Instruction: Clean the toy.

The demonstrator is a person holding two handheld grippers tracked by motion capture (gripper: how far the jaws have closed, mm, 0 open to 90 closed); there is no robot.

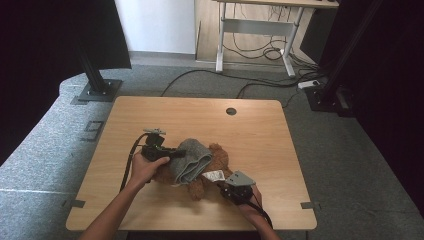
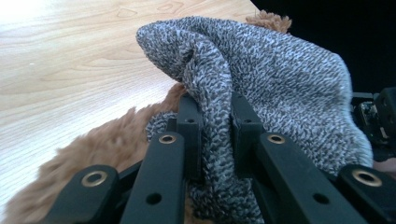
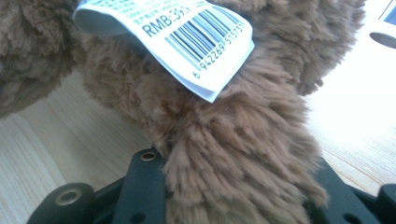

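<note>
From the high view, you have a brown bear [image 1: 212,170] lying mid-table [image 1: 150,115] with a grey hat [image 1: 192,160] draped over it. Your left gripper [image 1: 172,152] is at the hat's left edge, your right gripper [image 1: 227,187] at the bear's lower limb beside a white tag [image 1: 214,175]. You look to be in the middle of dressing the bear, or pulling the knit over it.

In the left gripper view, the jaws are pinched tight on a fold of hat [image 2: 261,84], with bear [image 2: 93,149] fur beneath.

In the right gripper view, the jaws clamp a furry limb [image 3: 233,154] under the tag [image 3: 187,37]; fur hides the tips.

Next, draw the knit along the body while the right holds firm. The bear's face stays covered, so which end is the head is unclear.
</note>
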